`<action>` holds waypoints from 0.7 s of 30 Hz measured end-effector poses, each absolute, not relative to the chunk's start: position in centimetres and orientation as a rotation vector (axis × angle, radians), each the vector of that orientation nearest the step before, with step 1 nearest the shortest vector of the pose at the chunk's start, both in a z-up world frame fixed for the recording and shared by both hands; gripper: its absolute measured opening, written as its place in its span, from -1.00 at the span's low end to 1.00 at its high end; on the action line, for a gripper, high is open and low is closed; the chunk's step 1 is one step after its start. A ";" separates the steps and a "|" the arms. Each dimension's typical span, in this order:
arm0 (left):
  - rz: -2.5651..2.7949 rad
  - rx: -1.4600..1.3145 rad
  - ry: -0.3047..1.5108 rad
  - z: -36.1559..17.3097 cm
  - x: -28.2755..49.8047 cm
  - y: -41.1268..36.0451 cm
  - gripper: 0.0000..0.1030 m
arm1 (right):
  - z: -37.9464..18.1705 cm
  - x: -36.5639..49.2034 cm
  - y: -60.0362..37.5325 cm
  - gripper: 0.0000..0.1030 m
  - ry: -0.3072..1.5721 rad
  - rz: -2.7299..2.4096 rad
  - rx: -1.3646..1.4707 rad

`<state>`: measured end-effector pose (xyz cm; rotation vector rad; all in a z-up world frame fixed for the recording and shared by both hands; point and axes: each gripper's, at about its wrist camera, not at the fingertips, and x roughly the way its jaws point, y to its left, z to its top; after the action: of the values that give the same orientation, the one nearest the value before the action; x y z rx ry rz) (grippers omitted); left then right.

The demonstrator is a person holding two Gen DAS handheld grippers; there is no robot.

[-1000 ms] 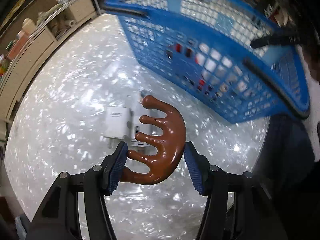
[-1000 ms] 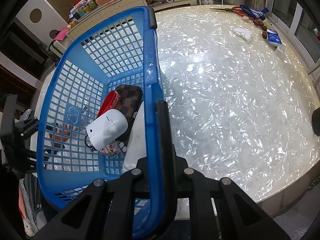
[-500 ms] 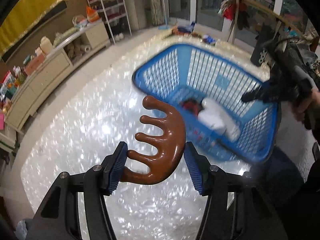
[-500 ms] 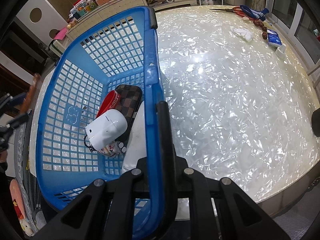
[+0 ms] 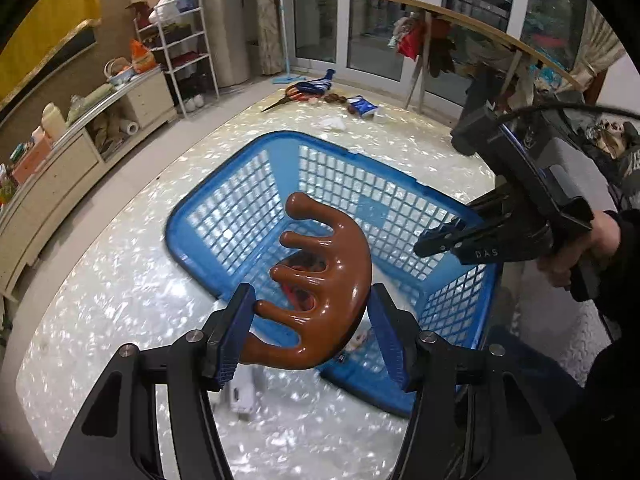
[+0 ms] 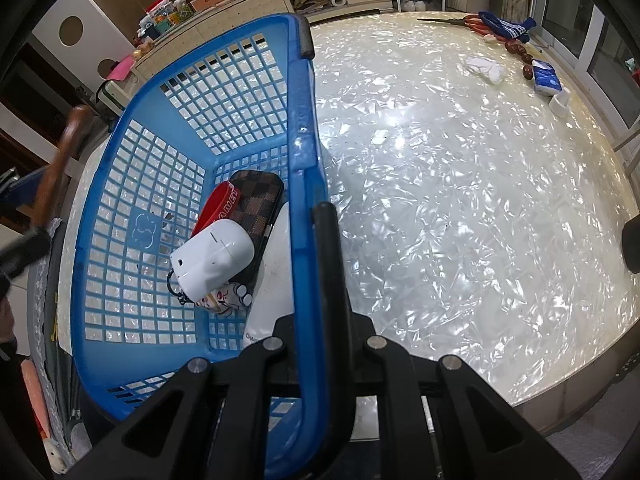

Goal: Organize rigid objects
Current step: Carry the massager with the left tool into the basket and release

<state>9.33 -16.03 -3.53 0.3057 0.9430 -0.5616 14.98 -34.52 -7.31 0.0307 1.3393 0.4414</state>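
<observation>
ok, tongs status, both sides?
Left tongs: closed on the brown wooden massager.
Right tongs: closed on the blue basket rim.

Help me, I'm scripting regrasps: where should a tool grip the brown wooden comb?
Grip the brown wooden comb across its thick curved spine, from the end opposite the prongs, as the left tool does now. The spine is solid and broad; the rounded prongs splay outward and give poor seating.

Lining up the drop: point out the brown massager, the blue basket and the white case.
massager [image 5: 340, 280], left wrist view, on its curved back.
basket [image 5: 224, 184], left wrist view, on its far-left rim.
white case [image 6: 216, 260], right wrist view, on its top face.
</observation>
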 end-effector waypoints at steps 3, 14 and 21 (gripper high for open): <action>-0.590 0.318 0.967 -4.8 9.5 -17.5 0.21 | -7.2 14.8 -34.4 -0.80 1.333 0.441 0.020; -0.607 0.375 1.020 -8.6 10.6 -20.4 0.21 | -7.2 14.6 -34.6 -0.80 1.330 0.437 0.034; -0.602 0.442 1.011 -10.3 10.7 -21.7 0.21 | -7.1 14.6 -34.6 -0.80 1.329 0.437 0.034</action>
<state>10.66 -21.70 -10.35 0.4421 1.0113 -0.6018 14.58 -34.61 -7.10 0.0339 1.3289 0.4371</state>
